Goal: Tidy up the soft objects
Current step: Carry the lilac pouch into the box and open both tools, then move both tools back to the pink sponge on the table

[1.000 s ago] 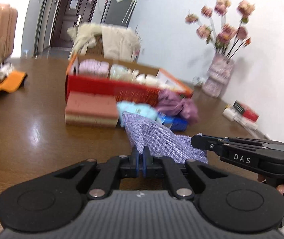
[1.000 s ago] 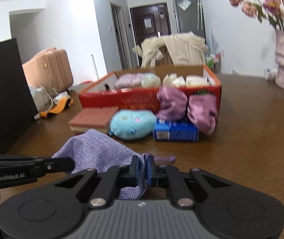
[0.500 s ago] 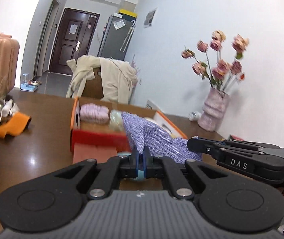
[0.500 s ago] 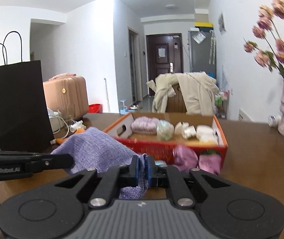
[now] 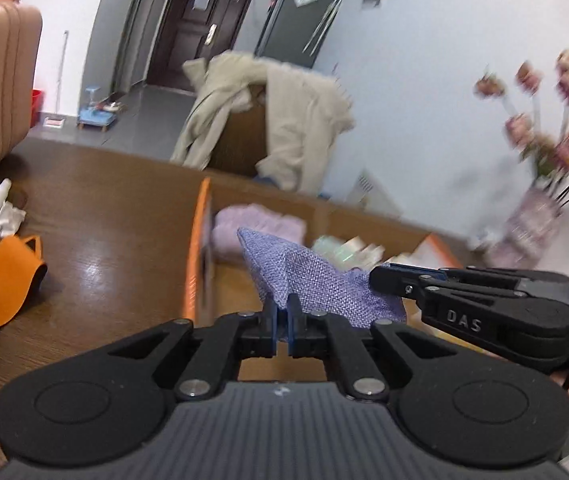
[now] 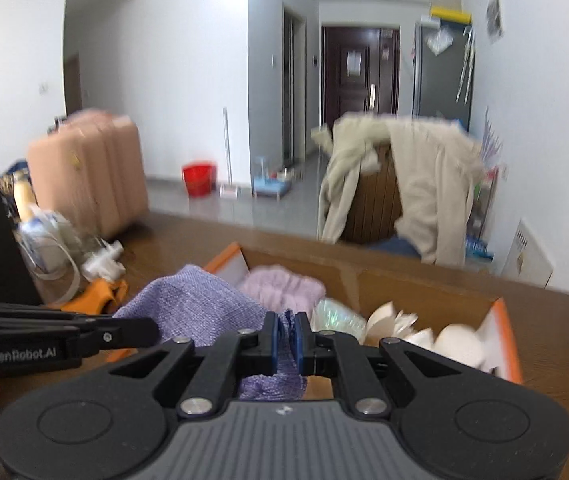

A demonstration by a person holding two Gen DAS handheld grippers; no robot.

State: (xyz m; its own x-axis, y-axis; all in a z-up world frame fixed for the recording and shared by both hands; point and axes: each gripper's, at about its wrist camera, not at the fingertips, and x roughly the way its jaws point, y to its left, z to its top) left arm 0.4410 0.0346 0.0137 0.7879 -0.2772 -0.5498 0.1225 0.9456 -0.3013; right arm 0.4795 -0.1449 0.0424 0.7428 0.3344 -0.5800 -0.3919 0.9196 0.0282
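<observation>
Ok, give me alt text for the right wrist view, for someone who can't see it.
The right gripper is shut on a purple cloth, and the left gripper grips the same cloth from the left, above an orange-edged box on a brown table. The box holds a pink bundle and pale soft items.

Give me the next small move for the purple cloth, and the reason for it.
Probably lower it into the orange box. Both the left tongs and the right tongs are shut on the purple cloth, which hangs above the box's open near end, beside the pink item already inside.
</observation>
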